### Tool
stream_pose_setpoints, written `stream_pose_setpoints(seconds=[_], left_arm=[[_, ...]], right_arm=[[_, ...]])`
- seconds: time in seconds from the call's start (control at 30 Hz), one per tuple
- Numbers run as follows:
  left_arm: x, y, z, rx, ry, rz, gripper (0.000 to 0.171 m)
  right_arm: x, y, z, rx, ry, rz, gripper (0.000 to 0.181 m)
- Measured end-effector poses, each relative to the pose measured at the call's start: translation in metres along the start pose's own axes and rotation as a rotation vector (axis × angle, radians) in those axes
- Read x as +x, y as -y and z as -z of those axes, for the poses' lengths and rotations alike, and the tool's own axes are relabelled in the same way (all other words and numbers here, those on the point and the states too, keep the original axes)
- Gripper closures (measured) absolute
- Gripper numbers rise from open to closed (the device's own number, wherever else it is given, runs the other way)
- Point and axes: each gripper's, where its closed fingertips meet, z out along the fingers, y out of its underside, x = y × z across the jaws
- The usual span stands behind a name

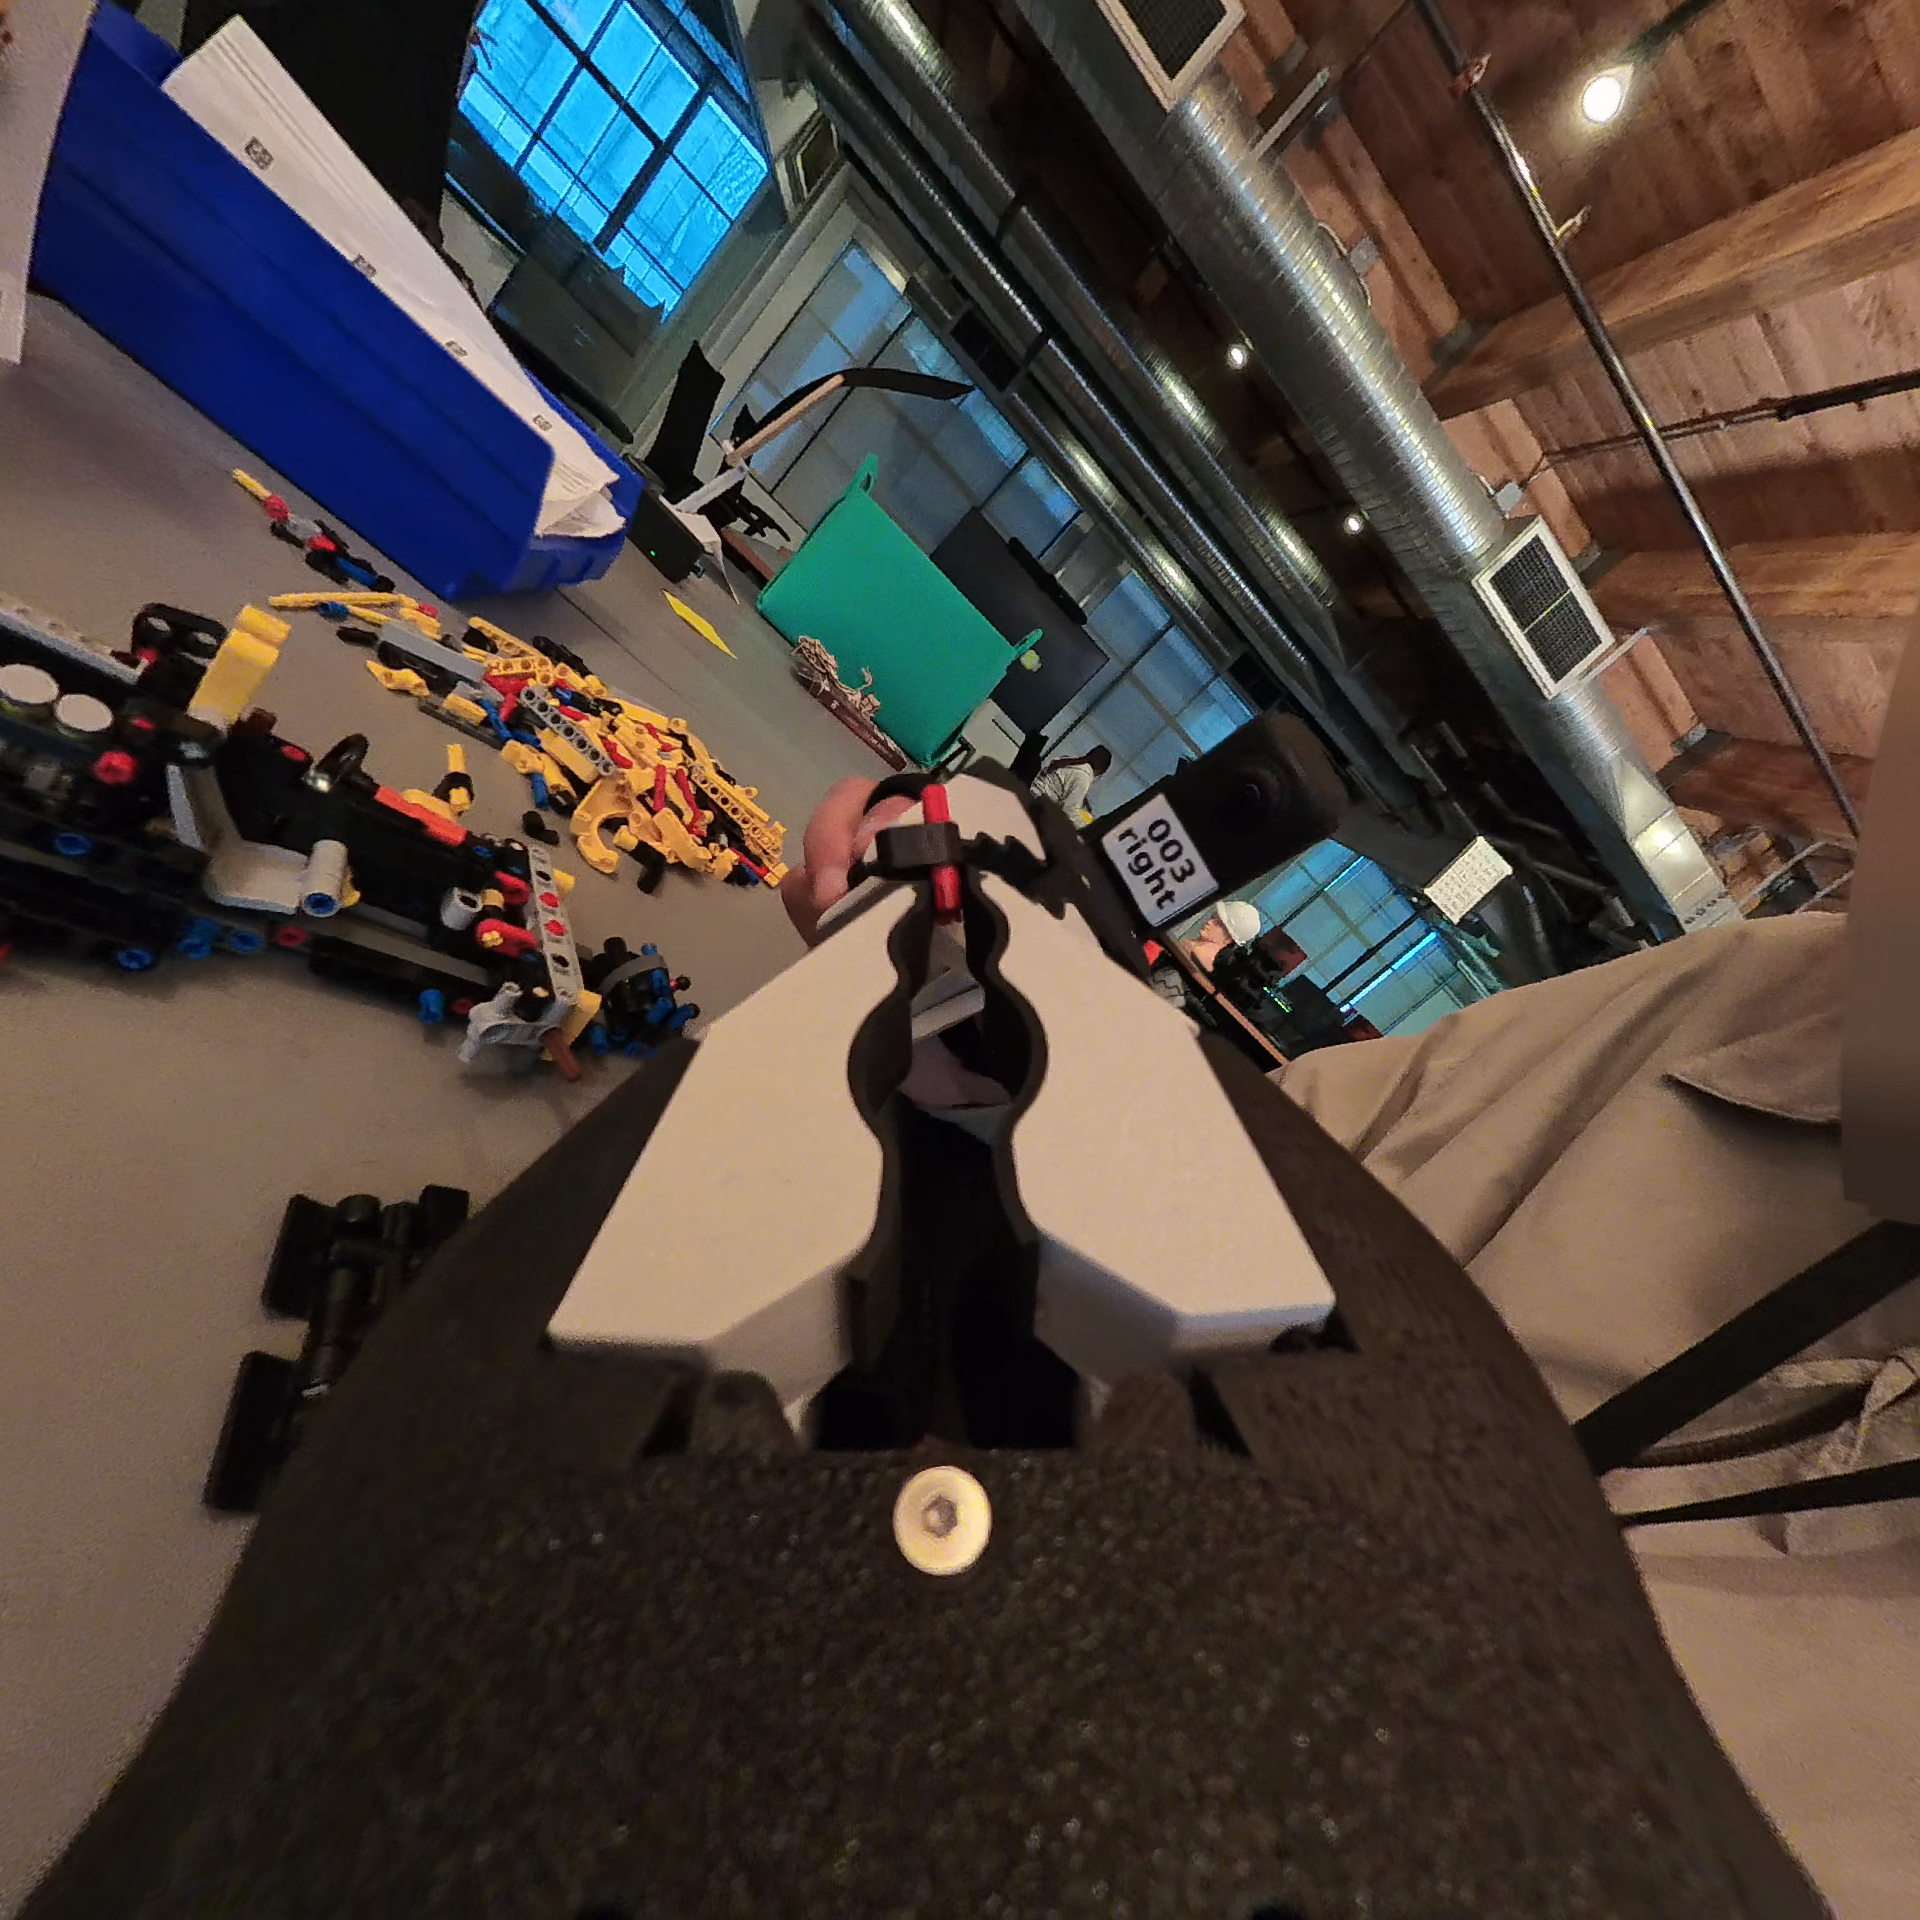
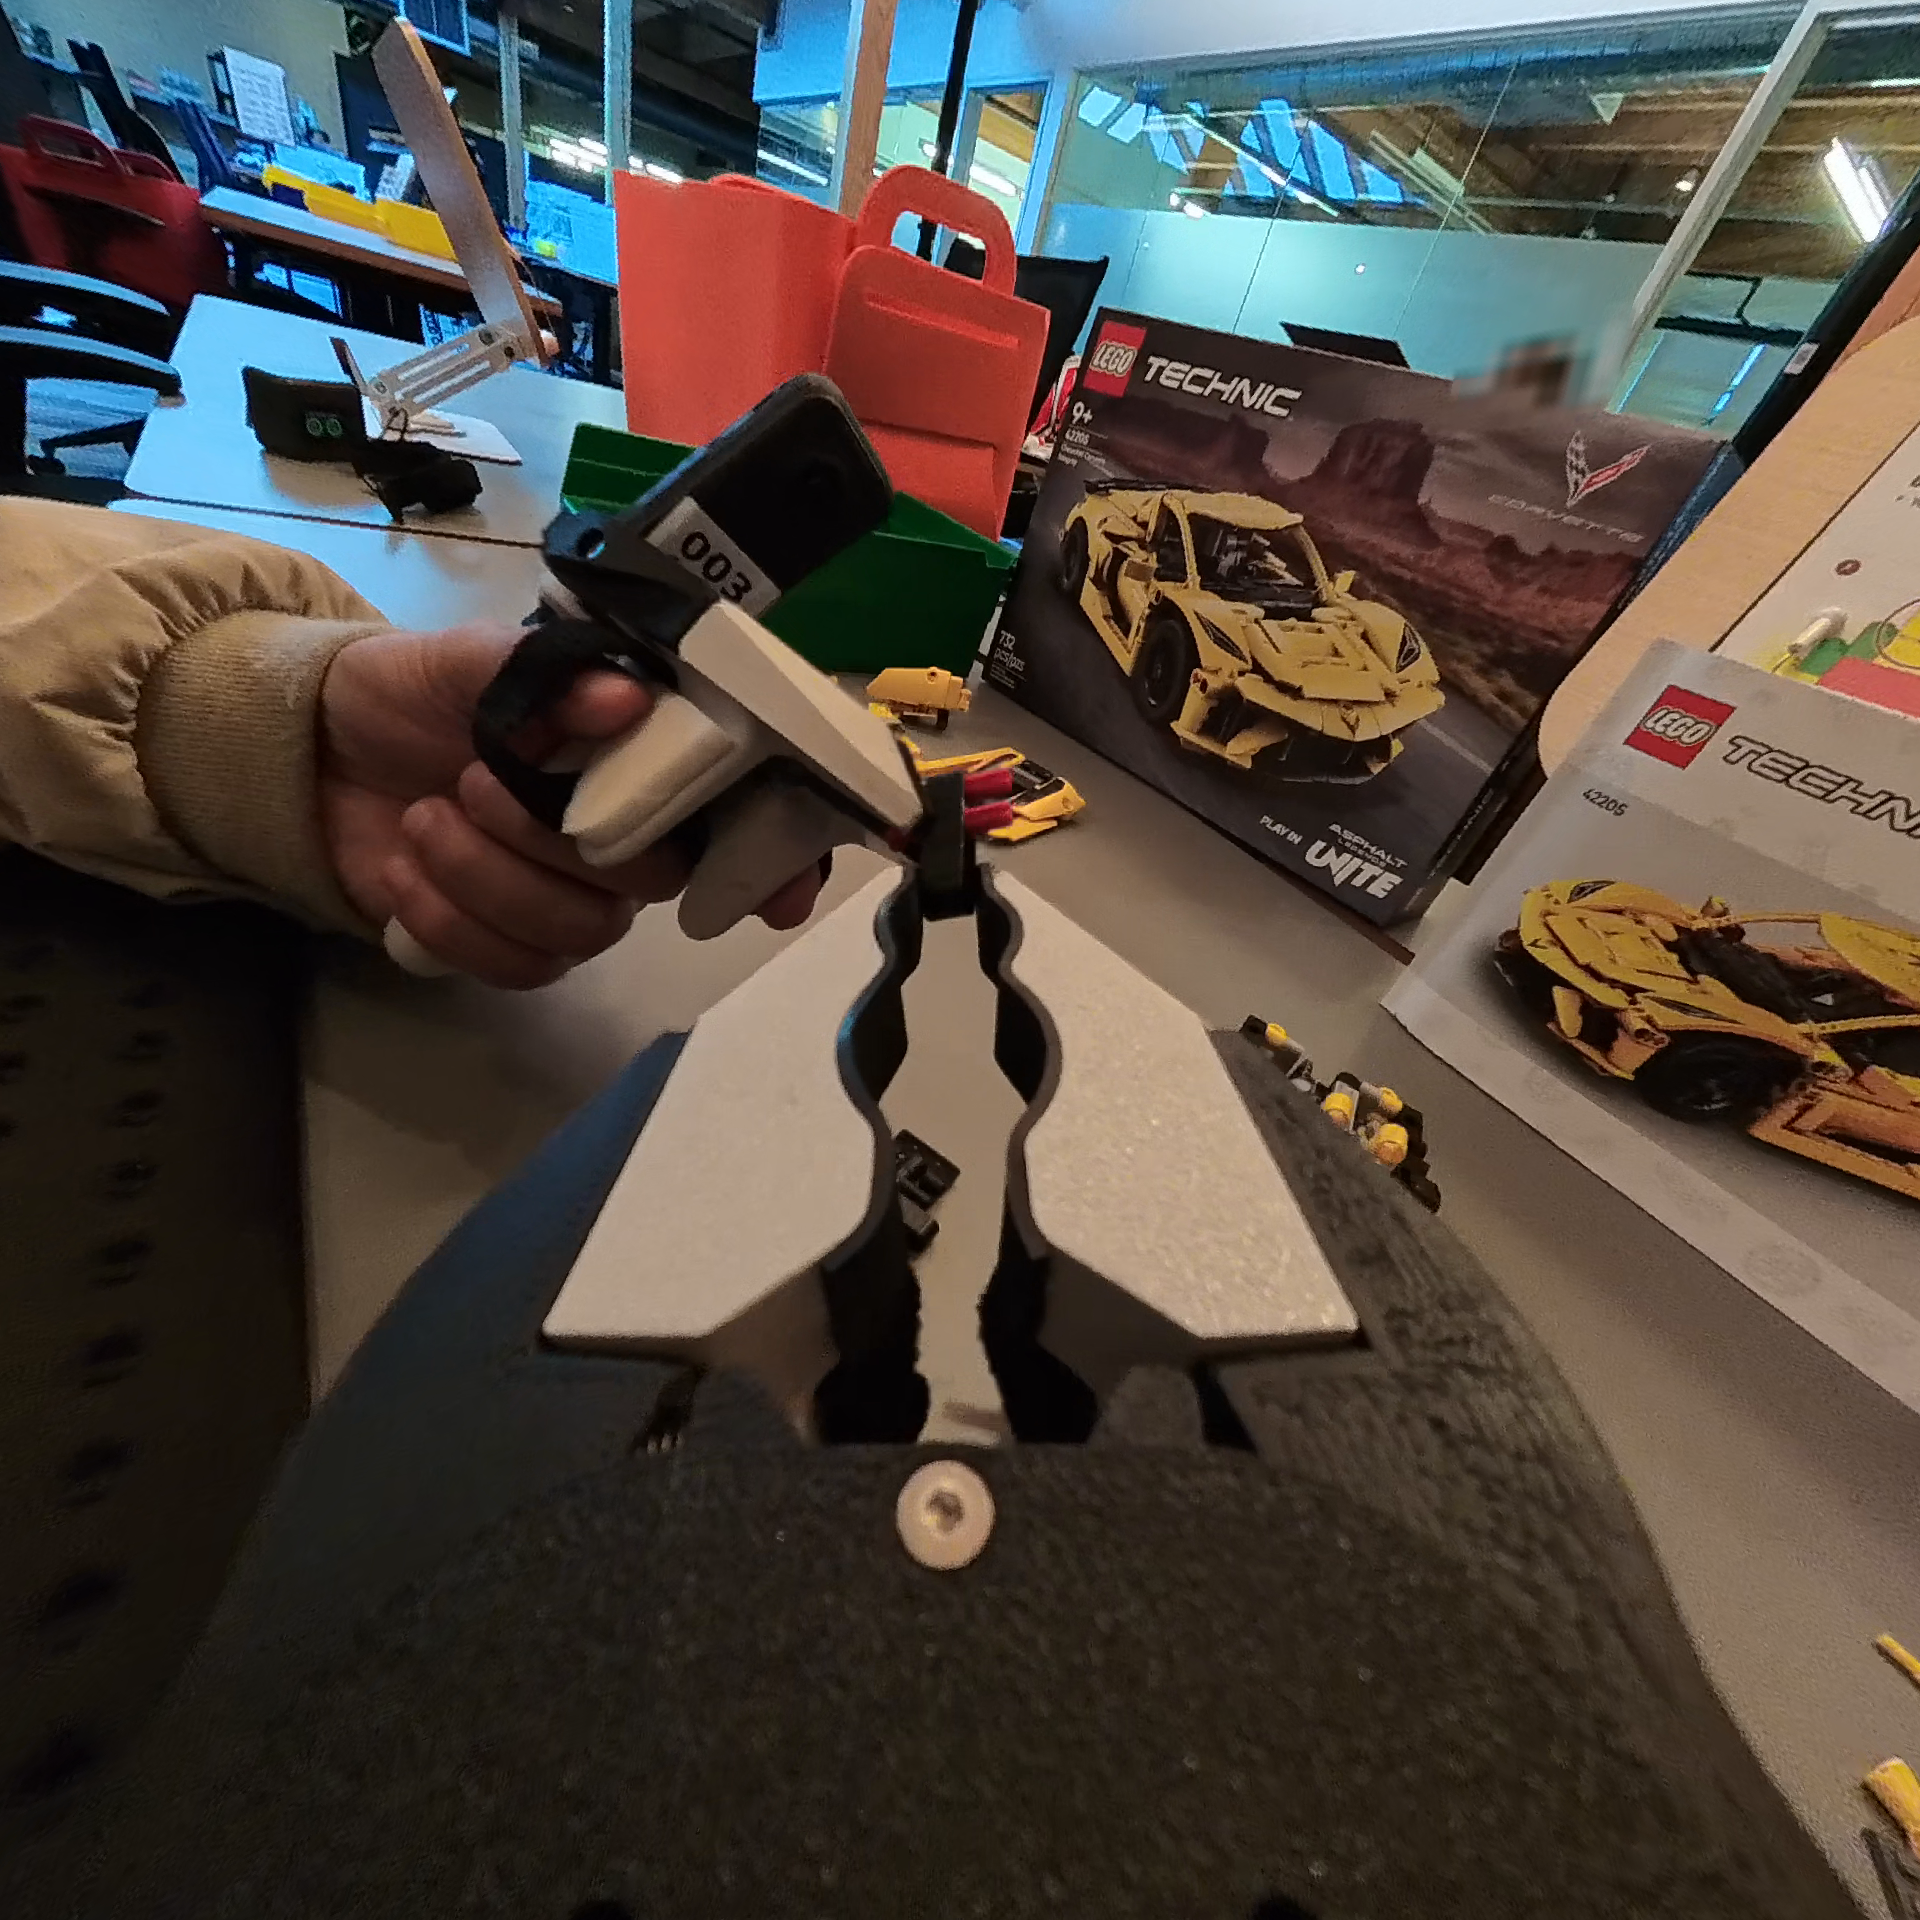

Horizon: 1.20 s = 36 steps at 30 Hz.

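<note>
We pinch the red pin (image 1: 940,854) in our left gripper (image 1: 940,914); right gripper (image 2: 943,883) pinches the black connector (image 2: 943,852); we keep both aligned.

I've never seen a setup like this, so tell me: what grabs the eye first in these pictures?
Two hand-held grippers meet tip to tip: the left gripper and the right gripper both pinch one small black piece with a red pin through it. To the left lies a heap of yellow, red and black building parts on the grey table. A box picturing a yellow sports car stands behind.
</note>
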Motion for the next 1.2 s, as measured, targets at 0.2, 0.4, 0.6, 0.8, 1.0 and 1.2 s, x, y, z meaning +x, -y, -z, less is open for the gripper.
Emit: stream_pose_setpoints(seconds=[0.2,0.4,0.6,0.8,1.0,1.2], left_arm=[[-0.005,0.009,0.009,0.013,0.004,0.030,0.155],[0.000,-0.006,0.011,-0.101,-0.028,-0.009,0.144],[-0.012,-0.032,0.006,-0.247,0.048,-0.055,0.144],[-0.009,-0.041,0.006,-0.285,0.021,-0.046,0.154],[0.020,-0.044,0.003,-0.274,-0.162,0.059,0.155],[0.061,-0.082,0.005,-0.467,-0.376,0.092,0.155]], right_arm=[[-0.001,0.001,0.002,0.005,0.072,-0.102,0.174],[-0.011,0.001,0.011,0.010,0.262,-0.200,0.174],[-0.027,-0.032,0.009,-0.151,0.270,0.100,0.175],[-0.030,-0.026,0.011,-0.117,0.297,0.073,0.174],[-0.043,-0.002,0.023,0.000,0.486,-0.169,0.175],[-0.085,0.008,0.052,-0.017,0.883,-0.399,0.175]])
